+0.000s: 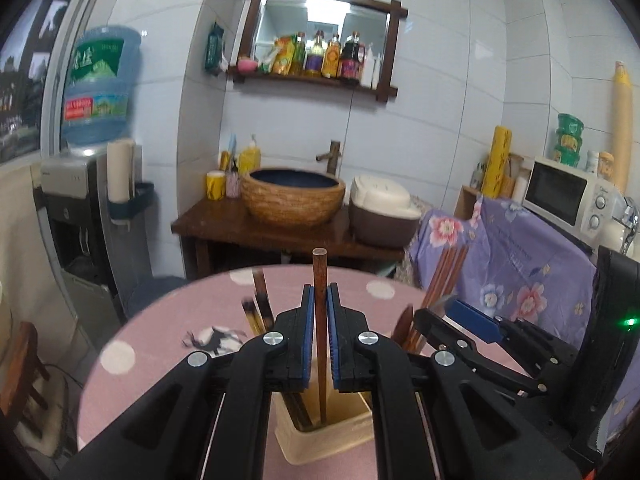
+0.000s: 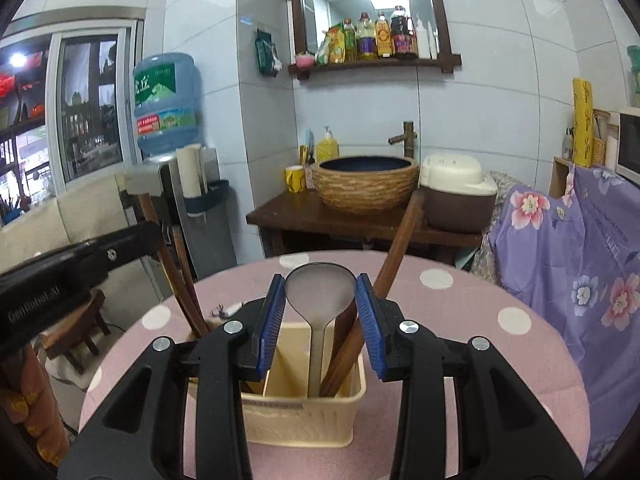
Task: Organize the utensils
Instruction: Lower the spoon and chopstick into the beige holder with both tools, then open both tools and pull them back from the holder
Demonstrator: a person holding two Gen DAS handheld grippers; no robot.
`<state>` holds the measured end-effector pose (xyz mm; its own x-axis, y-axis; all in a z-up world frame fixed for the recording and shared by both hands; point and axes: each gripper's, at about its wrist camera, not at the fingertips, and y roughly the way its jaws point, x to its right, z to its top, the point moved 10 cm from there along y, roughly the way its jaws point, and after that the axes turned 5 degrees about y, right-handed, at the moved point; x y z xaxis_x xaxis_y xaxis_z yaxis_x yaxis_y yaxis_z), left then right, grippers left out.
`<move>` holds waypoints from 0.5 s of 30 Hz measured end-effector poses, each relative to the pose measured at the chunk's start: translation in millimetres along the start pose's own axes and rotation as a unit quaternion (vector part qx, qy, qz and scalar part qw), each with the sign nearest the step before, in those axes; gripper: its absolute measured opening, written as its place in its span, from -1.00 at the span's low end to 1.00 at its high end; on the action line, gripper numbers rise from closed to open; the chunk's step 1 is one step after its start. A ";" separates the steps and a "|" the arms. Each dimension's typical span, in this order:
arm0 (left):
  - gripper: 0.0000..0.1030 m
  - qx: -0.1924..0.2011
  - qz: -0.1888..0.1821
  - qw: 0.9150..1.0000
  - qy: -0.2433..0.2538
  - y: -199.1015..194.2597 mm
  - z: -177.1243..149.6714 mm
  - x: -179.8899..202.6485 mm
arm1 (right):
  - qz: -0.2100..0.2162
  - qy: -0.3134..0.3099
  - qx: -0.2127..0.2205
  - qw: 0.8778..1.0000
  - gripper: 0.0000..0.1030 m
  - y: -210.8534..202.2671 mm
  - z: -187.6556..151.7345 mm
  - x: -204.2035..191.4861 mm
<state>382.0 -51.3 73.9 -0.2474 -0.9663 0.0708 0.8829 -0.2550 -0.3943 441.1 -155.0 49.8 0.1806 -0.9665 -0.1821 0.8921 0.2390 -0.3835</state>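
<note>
Left gripper point(image 1: 320, 292) closed on one upright brown chopstick point(image 1: 319, 280), lower end inside cream utensil holder point(image 1: 320, 436) on pink dotted tablecloth point(image 1: 160, 320). Right gripper point(image 2: 320, 292) parted wide, flanking but apparently not touching steel ladle point(image 2: 320, 292) standing in holder's right-hand compartment beside wooden chopsticks point(image 2: 396, 240).

The left claw point(image 1: 320, 304) points forward and slightly down, its blue-padded fingers point(image 1: 307, 332) nearly together and upright, pinching a thin brown stick between them. The right claw point(image 2: 320, 300) sits level with its fingers point(image 2: 370, 320) spread wide, touching nothing; a spoon bowl stands in the gap between them. From the left view, the right claw point(image 1: 474, 316) lies just to its right.
</note>
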 end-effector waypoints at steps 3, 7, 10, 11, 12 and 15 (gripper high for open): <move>-0.85 -0.016 0.001 1.000 -0.002 10.0 -15.4 -2.6 | -0.004 -0.007 -0.011 1.000 -0.28 4.1 -17.6 0.5; -0.87 -0.028 -0.005 1.000 -0.007 16.2 -26.9 -2.4 | -0.009 -0.009 -0.023 1.000 -0.28 9.6 -32.8 3.4; -0.87 -0.026 -0.007 1.000 -0.009 13.9 -30.6 -3.7 | -0.004 -0.001 -0.018 1.000 -0.19 7.9 -38.8 7.1; -0.86 -0.025 -0.008 1.000 -0.008 11.8 -31.3 -3.0 | 0.000 0.000 -0.014 1.000 0.00 6.0 -38.8 7.6; -0.79 -0.023 -0.009 1.000 -0.006 8.2 -32.4 -2.6 | 0.001 0.001 -0.009 1.000 0.19 3.4 -38.8 8.3; 0.09 -0.004 -0.003 1.000 -0.007 -7.2 -35.4 -4.0 | 0.000 0.008 0.007 1.000 0.26 -13.8 -39.3 13.9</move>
<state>362.5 -44.4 44.0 -0.2473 -0.9651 0.0864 0.8784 -0.2609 -0.4004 415.0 -168.1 17.0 0.1735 -0.9650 -0.1966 0.8982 0.2369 -0.3702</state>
